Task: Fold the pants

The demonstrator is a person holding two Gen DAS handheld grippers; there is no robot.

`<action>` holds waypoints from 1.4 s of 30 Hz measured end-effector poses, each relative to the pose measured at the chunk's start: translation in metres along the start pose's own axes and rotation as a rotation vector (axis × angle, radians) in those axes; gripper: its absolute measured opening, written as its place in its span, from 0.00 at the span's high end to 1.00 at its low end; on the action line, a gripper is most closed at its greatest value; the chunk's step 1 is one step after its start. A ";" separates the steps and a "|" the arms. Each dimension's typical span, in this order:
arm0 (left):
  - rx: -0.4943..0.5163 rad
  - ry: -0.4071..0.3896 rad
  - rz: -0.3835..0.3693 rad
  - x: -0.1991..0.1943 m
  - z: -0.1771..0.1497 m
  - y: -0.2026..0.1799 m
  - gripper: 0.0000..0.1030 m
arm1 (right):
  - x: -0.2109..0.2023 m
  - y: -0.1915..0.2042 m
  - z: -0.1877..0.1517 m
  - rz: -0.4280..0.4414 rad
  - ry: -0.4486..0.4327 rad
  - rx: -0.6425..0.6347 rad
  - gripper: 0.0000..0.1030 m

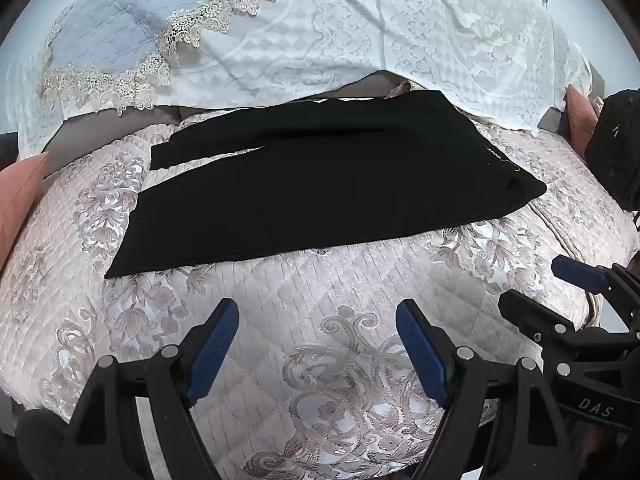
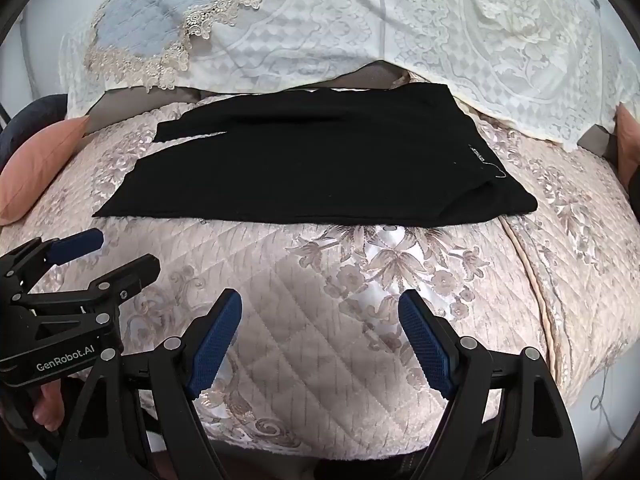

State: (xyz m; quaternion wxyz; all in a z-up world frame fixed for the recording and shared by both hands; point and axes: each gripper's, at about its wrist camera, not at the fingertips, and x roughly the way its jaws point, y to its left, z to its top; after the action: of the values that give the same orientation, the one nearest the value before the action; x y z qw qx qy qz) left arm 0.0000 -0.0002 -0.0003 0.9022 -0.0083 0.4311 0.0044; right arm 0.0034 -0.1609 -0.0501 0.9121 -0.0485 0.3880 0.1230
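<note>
Short of the pants' (image 1: 320, 184) near edge, both hand-held grippers (image 1: 318, 350) (image 2: 320, 344) hover open.

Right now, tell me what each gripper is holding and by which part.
Nothing is held. The left gripper and right gripper both hang open over the quilt, short of the black pants, which lie flat and untouched.

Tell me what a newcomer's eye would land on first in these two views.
First, the black pants spread flat across the middle of the pink quilted bedspread, waistband to the right, legs running left. Next, the white lace cover draped behind them. In the foreground, the left gripper and right gripper hover over the bedspread with blue pads wide apart, holding nothing.
</note>
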 end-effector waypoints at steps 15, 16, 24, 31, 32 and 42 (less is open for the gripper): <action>0.004 0.007 -0.002 0.000 -0.001 -0.002 0.20 | 0.002 -0.001 -0.002 0.001 0.005 -0.005 0.22; 0.003 0.008 -0.003 0.000 -0.001 -0.002 0.20 | 0.002 -0.001 -0.002 0.002 0.005 -0.005 0.22; -0.016 0.026 -0.015 0.000 0.000 0.000 0.20 | 0.002 0.001 -0.003 0.004 0.008 -0.007 0.22; -0.009 0.008 -0.010 0.000 -0.001 0.000 0.20 | 0.002 0.002 -0.003 0.009 0.003 -0.005 0.22; -0.012 0.009 -0.013 0.000 -0.001 0.000 0.20 | 0.002 0.002 -0.003 0.008 0.003 -0.005 0.22; -0.024 0.000 -0.019 0.000 -0.002 0.003 0.20 | 0.002 0.003 -0.003 0.009 0.005 -0.009 0.22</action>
State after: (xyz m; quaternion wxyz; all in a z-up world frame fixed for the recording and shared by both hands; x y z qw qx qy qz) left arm -0.0015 0.0027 -0.0016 0.9021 -0.0231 0.4308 0.0012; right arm 0.0019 -0.1577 -0.0535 0.9104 -0.0513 0.3897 0.1287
